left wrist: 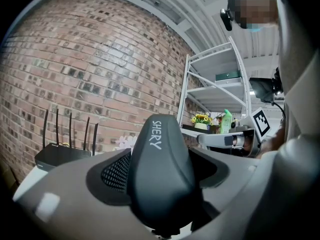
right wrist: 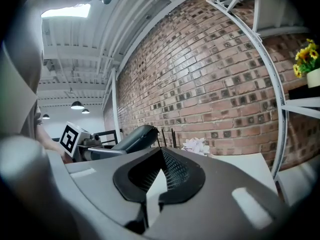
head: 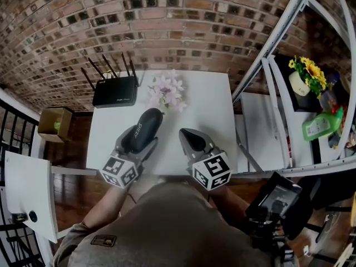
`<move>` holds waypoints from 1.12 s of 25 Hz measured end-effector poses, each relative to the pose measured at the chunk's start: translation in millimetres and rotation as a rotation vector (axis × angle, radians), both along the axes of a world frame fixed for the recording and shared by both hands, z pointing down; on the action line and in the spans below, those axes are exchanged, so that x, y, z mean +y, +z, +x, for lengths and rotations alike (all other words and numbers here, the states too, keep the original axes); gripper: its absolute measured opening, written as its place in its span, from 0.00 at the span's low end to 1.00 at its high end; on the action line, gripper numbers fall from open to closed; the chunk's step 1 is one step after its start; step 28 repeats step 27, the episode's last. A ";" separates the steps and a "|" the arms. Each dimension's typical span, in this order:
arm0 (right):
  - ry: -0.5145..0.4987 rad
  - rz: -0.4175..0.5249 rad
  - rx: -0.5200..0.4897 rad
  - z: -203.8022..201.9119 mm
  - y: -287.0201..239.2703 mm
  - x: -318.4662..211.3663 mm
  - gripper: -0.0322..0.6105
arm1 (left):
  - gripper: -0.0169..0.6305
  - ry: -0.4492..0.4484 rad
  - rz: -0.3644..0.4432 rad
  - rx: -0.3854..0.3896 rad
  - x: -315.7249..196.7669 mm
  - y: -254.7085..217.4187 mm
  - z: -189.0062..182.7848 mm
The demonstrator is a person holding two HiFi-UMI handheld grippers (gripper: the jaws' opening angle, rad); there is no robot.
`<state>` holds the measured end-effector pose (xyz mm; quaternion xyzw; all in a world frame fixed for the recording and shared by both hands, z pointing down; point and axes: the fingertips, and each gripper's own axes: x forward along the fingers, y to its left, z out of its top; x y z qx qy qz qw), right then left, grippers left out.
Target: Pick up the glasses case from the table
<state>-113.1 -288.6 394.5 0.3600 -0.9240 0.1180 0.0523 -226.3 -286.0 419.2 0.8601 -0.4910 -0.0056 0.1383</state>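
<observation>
A black oval glasses case, printed "SHERY", is clamped between the jaws of my left gripper and held above the white table. In the left gripper view the case fills the space between both grey jaws. My right gripper hovers beside it over the table's front half, jaws closed tip to tip with nothing between them. From the right gripper view, the case shows at the left, held up off the table.
A black router with several antennas stands at the table's back left, with pale artificial flowers beside it. A white metal shelf on the right carries a sunflower pot and a green bottle. A brick wall lies behind.
</observation>
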 end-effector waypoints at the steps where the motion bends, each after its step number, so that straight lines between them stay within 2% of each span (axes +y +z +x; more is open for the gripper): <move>1: -0.003 0.003 0.005 -1.0 0.2 0.7 0.07 | 0.58 0.000 -0.001 0.000 0.3 0.3 -0.5; 28: -0.005 -0.029 0.046 -15.1 15.6 14.7 0.07 | 0.58 0.045 -0.032 0.022 12.6 16.6 -2.0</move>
